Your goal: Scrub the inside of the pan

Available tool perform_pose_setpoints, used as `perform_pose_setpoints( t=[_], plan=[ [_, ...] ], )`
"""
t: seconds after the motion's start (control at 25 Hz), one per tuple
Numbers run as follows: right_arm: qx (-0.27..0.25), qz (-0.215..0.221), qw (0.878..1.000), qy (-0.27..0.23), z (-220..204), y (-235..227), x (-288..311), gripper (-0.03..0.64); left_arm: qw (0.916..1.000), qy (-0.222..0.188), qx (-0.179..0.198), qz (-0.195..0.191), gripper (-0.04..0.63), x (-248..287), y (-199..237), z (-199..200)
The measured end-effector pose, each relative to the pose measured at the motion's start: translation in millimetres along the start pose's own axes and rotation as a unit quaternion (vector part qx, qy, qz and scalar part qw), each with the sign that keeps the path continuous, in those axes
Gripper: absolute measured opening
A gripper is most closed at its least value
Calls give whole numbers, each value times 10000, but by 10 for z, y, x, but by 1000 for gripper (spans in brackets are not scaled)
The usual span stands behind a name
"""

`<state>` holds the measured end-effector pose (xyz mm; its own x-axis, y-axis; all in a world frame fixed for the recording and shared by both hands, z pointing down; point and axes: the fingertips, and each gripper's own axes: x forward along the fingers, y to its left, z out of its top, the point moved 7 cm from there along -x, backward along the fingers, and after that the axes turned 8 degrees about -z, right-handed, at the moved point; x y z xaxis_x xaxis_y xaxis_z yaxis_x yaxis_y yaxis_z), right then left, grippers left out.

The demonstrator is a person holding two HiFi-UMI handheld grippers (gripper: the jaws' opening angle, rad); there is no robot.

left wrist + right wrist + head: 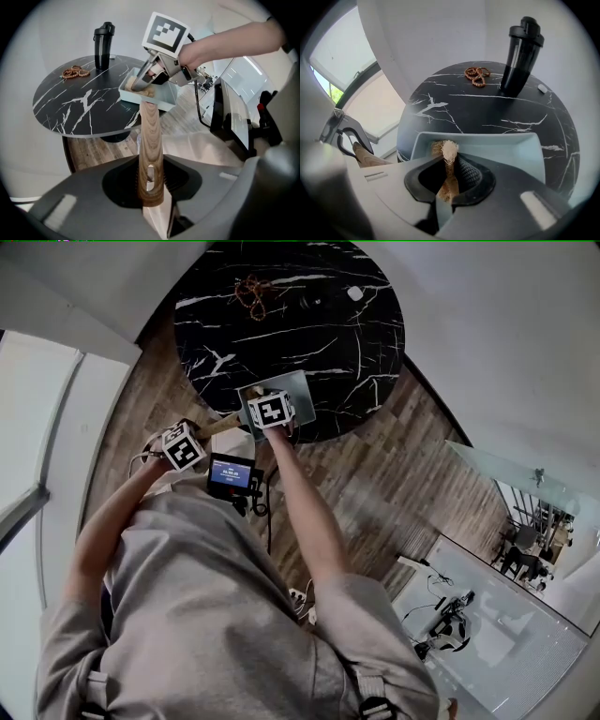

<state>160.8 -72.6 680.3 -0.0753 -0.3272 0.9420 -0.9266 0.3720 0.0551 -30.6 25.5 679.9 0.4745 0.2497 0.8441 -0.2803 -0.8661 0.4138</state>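
The person wears a grey short-sleeved shirt (206, 606) (black buckles (375, 706) below); left gripper (152, 187) and right gripper (449, 178) carry black-and-white marker cubes (272, 411).

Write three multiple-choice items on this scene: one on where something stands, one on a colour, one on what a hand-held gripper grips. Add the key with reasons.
1. Where does the black bottle stand?
A. on the round table, near the beads
B. on a shelf
C. in a sink

2. What colour is the pan?
A. red
B. pale blue-grey
C. black

3. What is the left hand-held gripper shut on?
A. the pan's wooden handle
B. the bottle
C. nothing

Key: 1 A, the right gripper view shows it upright on the marble top, the beads a little to its left. 2 B, its walls show pale blue-grey against the dark top. 3 A, the left gripper view shows the handle clamped between the jaws.
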Motion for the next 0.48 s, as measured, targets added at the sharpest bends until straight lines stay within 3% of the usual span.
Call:
perform_pose_setpoints(
  t=[0.32, 0.4, 0.48],
  plan=[
    [700, 646, 9954, 35, -63, 77, 61, 38, 10000, -12, 9, 54, 101, 1, 7, -2],
    [637, 837, 9944, -65, -91, 65, 31, 43, 10000, -12, -18, 65, 101, 7, 3, -7],
    [249, 1060, 9939, -200, -139, 13, -45, 46, 10000, -13, -27, 69, 101, 6, 0, 4]
  ],
)
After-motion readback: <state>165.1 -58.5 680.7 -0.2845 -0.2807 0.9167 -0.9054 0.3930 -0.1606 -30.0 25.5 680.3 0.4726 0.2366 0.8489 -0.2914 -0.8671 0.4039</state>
